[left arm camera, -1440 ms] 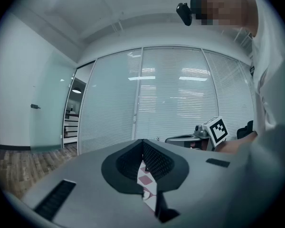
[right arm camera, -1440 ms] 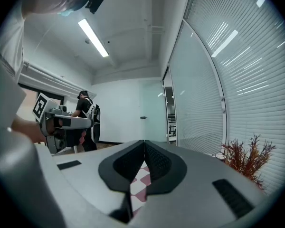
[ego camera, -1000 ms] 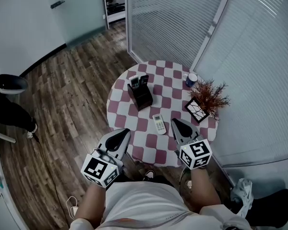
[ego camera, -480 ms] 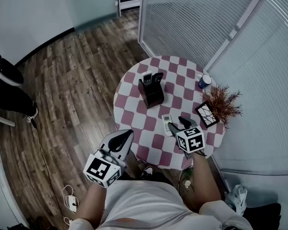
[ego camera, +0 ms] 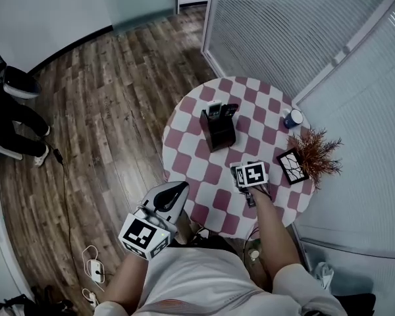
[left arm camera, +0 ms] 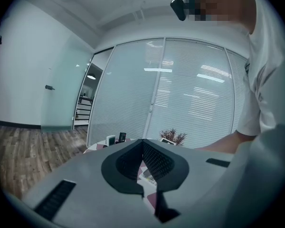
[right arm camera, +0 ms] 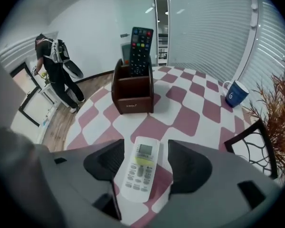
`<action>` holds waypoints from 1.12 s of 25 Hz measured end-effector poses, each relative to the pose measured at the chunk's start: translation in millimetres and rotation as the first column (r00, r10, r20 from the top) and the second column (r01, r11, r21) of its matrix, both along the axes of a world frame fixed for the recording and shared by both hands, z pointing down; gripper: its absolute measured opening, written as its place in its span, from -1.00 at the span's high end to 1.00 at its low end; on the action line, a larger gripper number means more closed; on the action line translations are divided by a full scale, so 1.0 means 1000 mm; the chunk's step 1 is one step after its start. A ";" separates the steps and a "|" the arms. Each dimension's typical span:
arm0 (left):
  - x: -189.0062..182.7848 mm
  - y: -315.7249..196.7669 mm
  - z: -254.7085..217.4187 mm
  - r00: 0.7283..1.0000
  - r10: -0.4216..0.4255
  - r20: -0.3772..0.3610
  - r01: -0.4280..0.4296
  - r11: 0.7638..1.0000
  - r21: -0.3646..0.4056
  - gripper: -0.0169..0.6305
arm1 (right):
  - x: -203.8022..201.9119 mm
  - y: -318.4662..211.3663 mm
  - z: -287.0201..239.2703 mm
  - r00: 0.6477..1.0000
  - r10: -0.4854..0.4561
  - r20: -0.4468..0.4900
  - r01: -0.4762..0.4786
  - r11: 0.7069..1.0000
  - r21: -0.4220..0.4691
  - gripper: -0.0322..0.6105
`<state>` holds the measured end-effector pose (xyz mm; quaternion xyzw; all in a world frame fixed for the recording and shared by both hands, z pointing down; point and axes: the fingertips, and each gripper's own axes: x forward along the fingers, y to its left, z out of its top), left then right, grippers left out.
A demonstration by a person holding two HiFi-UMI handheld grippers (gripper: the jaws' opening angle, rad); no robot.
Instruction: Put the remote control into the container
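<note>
At the far left of the head view we see a person in dark clothes [ego camera: 13,104] standing on the wood floor [ego camera: 112,97]. Nearer to us, the left gripper [ego camera: 182,187] hangs off the edge of the round checkered table [ego camera: 191,143], well apart from everything on it. In its own view the jaws meet at the tips with nothing between them.

On the table's far side stands the brown container [ego camera: 218,133], upright, with a black remote [right arm camera: 140,44] and a paler one [right arm camera: 127,51] poking out of its top.

Just right of the container and closer to us, the right gripper [right arm camera: 146,148] points steeply down over the table. Its jaws have just been opening and now stand wide. The white remote control [right arm camera: 141,172] lies flat on the checkered top between them, buttons up, with a gap on each side, so the pads are not pressing on it.

Further right we find a blue mug [ego camera: 293,118], a small dark frame [ego camera: 293,165] and a dried plant [ego camera: 319,151] near the table's edge.
</note>
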<state>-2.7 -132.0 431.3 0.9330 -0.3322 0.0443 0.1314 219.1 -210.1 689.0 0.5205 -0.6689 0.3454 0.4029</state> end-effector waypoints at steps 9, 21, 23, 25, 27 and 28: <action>-0.005 -0.012 0.009 1.000 -0.015 0.005 0.015 1.000 -0.024 0.92 | -0.006 -0.017 0.046 0.999 0.000 -0.048 -0.007 0.988 -0.152 0.04; -0.013 -0.018 0.011 1.000 -0.006 0.009 0.006 0.999 -0.036 0.92 | -0.012 -0.014 0.044 0.999 -0.028 -0.045 0.022 0.992 -0.127 0.10; -0.015 -0.018 0.011 1.000 -0.003 0.024 0.004 1.000 -0.027 0.92 | -0.011 -0.015 0.030 0.999 -0.014 -0.028 0.012 0.997 -0.070 0.11; -0.018 -0.019 0.011 0.999 -0.005 0.049 0.006 1.000 -0.011 0.92 | -0.010 -0.016 0.014 1.000 0.006 0.001 -0.006 1.000 -0.003 0.11; -0.021 -0.019 0.009 0.999 -0.007 0.053 0.007 1.000 -0.003 0.92 | -0.008 -0.017 -0.003 0.998 0.031 0.047 -0.034 0.997 0.063 0.11; -0.022 -0.020 0.008 0.999 -0.007 0.049 0.007 1.000 -0.002 0.92 | -0.008 -0.017 -0.011 0.997 0.042 0.072 -0.048 0.995 0.091 0.12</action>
